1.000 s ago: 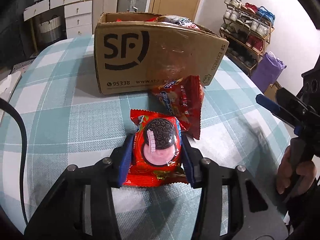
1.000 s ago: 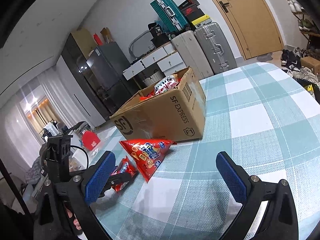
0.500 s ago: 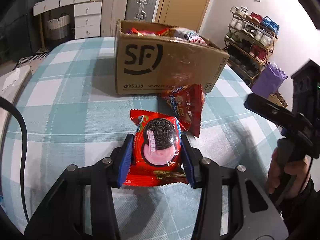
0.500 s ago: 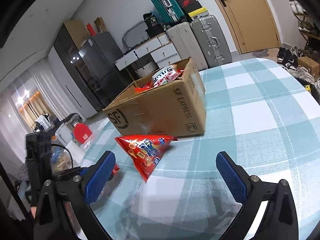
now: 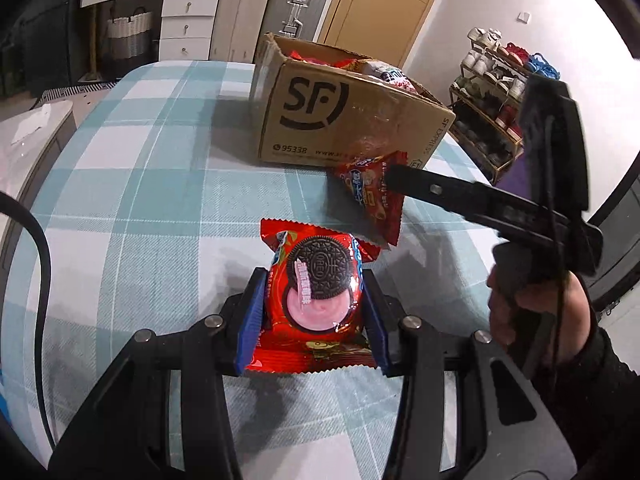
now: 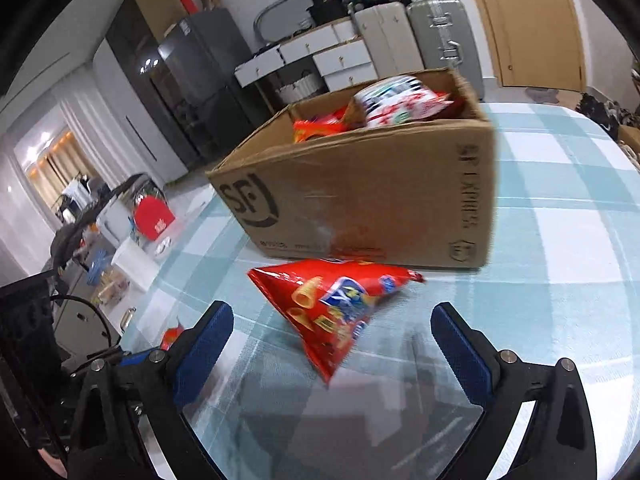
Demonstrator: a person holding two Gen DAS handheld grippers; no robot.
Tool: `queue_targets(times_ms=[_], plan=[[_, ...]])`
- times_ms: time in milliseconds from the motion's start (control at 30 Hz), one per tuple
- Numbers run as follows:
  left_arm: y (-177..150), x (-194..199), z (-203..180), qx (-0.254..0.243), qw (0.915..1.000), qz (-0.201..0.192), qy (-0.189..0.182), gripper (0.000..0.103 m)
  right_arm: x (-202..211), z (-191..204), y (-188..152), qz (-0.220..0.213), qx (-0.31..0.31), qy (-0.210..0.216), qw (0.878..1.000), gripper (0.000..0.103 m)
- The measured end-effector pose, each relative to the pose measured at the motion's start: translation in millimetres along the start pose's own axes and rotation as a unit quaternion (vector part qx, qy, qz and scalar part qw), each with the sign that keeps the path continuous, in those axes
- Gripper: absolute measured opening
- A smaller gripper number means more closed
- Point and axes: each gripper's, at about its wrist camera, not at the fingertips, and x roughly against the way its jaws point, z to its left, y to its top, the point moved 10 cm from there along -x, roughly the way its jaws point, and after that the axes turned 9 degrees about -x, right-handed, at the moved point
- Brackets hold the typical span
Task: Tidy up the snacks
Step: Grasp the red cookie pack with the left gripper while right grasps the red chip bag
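A red Oreo packet (image 5: 316,292) hangs a little above the table, with my left gripper (image 5: 312,312) shut on its sides. A red triangular snack bag (image 6: 336,312) lies on the cloth in front of the cardboard SF box (image 6: 372,208), which holds several snack packs. My right gripper (image 6: 332,336) stands open, its blue pads apart on either side of the bag's near tip without touching it. In the left wrist view, one of the right gripper's black fingers (image 5: 440,192) reaches over the same bag (image 5: 368,196), beside the box (image 5: 352,120).
The table wears a teal and white checked cloth (image 5: 140,200). A person's hand (image 5: 520,304) grips the right tool's handle. A black cable (image 5: 40,264) loops at the left. A shoe rack (image 5: 492,92) stands beyond the table, with suitcases and drawers behind the box.
My right gripper has moved in toward the red bag, which now sits between its open fingers. My left gripper has carried the Oreo packet sideways and slightly up, still shut on it.
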Motion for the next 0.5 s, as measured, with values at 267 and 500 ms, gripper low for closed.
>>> queue_targets(times_ms=[267,500], plan=[[-5,12,10,0.018,0.9998,-0.005,-0.009,0.042,-30,0,10,0.019,-0.028,-0.021,0.999,0.098],[-11,14,15,0.027,0.9995,-0.003,-0.015,0.042,-51,-5,11,0.044,-0.064,-0.013,0.997,0.060]])
